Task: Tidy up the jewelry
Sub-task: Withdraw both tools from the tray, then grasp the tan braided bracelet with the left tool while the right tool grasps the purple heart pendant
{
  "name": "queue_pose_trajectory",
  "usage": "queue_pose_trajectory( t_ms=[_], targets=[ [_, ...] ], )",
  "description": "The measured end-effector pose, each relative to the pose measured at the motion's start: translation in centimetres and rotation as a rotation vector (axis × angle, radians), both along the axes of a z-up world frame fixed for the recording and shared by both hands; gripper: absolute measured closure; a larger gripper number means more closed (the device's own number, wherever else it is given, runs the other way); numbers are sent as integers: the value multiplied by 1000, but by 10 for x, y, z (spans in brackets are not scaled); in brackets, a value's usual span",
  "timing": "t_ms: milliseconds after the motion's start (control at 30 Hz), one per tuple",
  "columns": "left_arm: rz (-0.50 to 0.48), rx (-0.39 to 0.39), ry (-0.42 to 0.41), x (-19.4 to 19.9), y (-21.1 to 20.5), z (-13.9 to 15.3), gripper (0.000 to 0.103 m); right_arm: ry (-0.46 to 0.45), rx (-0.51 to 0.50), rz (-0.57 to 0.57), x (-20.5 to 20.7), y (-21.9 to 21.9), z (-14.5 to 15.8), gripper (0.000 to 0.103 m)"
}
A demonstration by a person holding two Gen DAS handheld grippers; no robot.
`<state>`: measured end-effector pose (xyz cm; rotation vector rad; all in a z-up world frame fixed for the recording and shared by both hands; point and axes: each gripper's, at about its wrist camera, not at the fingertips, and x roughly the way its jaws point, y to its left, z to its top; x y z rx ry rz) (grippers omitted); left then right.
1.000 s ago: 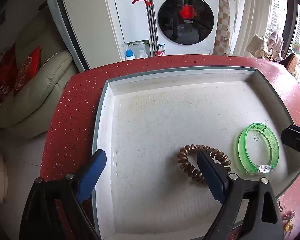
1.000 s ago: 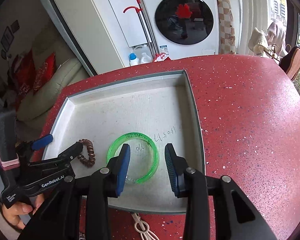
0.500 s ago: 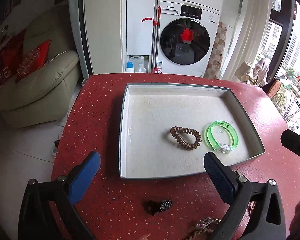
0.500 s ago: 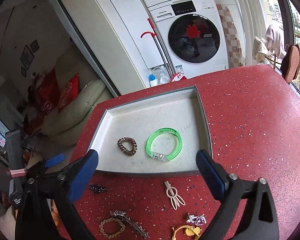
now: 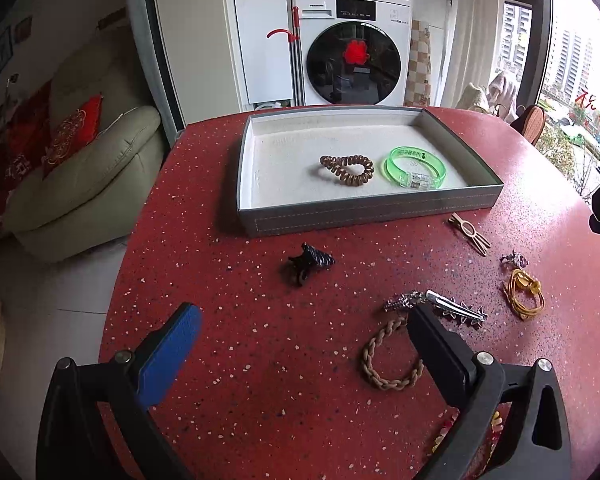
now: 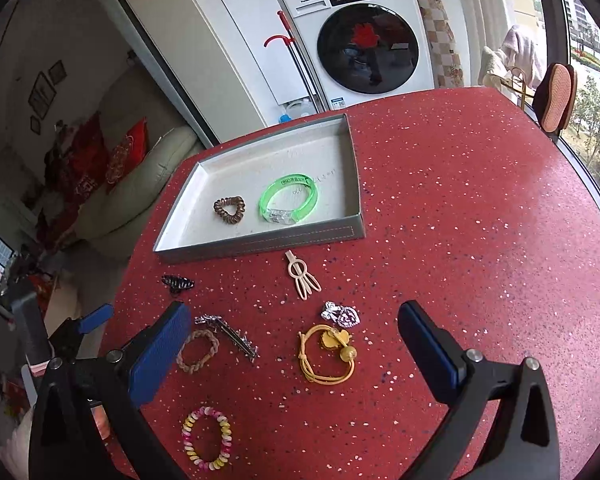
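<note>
Both the left gripper (image 5: 300, 344) and the right gripper (image 6: 294, 334) are wide and empty; the green bangle (image 6: 289, 199) lies in the tray (image 6: 260, 242) at upper centre.

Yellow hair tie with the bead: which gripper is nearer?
Right. The yellow hair tie lies on the table between the open right gripper fingers; the left gripper hovers beside it, over the braided band.

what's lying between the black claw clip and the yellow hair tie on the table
In the right wrist view, a silver barrette and a braided tan hair tie lie between the black claw clip and the yellow hair tie.
</note>
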<state>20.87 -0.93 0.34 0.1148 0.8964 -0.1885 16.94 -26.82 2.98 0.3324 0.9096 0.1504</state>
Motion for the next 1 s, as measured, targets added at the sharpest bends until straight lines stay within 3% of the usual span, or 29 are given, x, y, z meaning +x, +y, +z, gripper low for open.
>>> queue_pose_trajectory(
  t_ms=[167,633,1000],
  targets=[
    [0,12,49,-6,-8,-18,0,72,-49,-24,-5,-9,-22,0],
    [-2,34,81,0,-22,-34,0,124,-153,22,21,7,-47,1],
    [-17,44,95,2,-29,-42,3,161,-242,55,42,18,-66,28]
  ],
)
